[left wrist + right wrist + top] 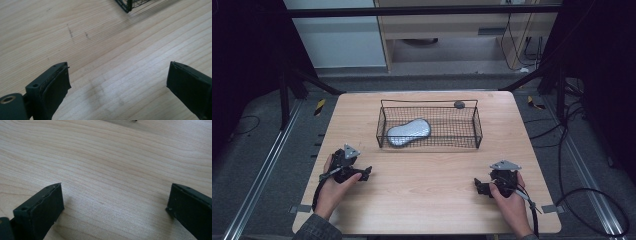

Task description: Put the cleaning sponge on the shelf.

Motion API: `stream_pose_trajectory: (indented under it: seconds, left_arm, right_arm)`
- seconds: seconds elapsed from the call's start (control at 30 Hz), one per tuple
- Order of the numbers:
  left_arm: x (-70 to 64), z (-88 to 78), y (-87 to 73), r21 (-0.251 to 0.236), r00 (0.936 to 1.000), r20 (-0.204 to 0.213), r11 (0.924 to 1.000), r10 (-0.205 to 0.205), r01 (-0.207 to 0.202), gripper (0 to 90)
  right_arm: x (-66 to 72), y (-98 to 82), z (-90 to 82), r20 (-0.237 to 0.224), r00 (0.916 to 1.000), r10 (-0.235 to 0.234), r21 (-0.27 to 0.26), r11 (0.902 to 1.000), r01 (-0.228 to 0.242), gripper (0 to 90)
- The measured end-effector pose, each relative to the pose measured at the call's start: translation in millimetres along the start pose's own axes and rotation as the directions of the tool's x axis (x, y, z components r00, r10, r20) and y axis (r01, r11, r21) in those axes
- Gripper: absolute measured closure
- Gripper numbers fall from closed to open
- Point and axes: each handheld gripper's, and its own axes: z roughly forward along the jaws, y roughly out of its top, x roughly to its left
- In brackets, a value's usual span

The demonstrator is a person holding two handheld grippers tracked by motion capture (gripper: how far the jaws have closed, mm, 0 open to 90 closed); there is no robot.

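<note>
Both grippers low on table [437, 200], near edge. Left gripper [363, 173] jaws spread wide, empty. Right gripper [480, 187] same, nothing between. Grey peanut-shaped object [408, 132] lies in wire basket's [477, 131] left end, well apart from both. Best approach, I'd judge: left gripper comes over rim from above, straddles narrow waist.

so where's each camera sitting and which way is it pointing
High view: above the person's side, looking forward and down at the table and wire basket; both hands and grippers show.
Left gripper view: rides the left gripper, open jaws over wood, basket corner at top.
Right gripper view: rides the right gripper, open jaws over wood.
Shared: the wooden tabletop.
</note>
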Motion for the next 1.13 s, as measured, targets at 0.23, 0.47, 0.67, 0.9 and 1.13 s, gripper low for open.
stream_pose_trajectory:
  seconds: [0.23,0.47,0.67,0.9,1.13]
  left_arm:
    - [12.7,7.3,-6.6,0.008,0.9979,0.005,0.9979,-0.065,0.065,3.8]
    - [15.7,14.4,-11.0,0.019,0.9950,0.025,0.9952,-0.096,0.096,3.2]
    - [17.5,19.2,-14.8,0.003,0.9903,0.053,0.9917,-0.129,0.129,0.2]
    - [19.4,20.8,-21.4,-0.051,0.9881,0.073,0.9889,-0.136,0.140,0.0]
    - [19.5,20.9,-21.4,-0.051,0.9881,0.073,0.9889,-0.136,0.139,0.0]
  right_arm:
    - [0.0,0.0,0.0,-0.001,1.0000,0.000,0.000,1.0000,0.000,0.6]
    - [0.1,0.0,0.1,-0.002,1.0000,0.002,0.001,1.0000,-0.002,0.5]
    - [0.0,0.0,0.3,-0.001,1.0000,-0.001,0.000,1.0000,0.001,0.4]
    - [0.0,0.0,0.4,-0.002,1.0000,-0.002,0.001,1.0000,0.002,0.4]
    - [0.4,0.3,0.4,-0.004,1.0000,0.001,0.001,1.0000,-0.001,0.4]
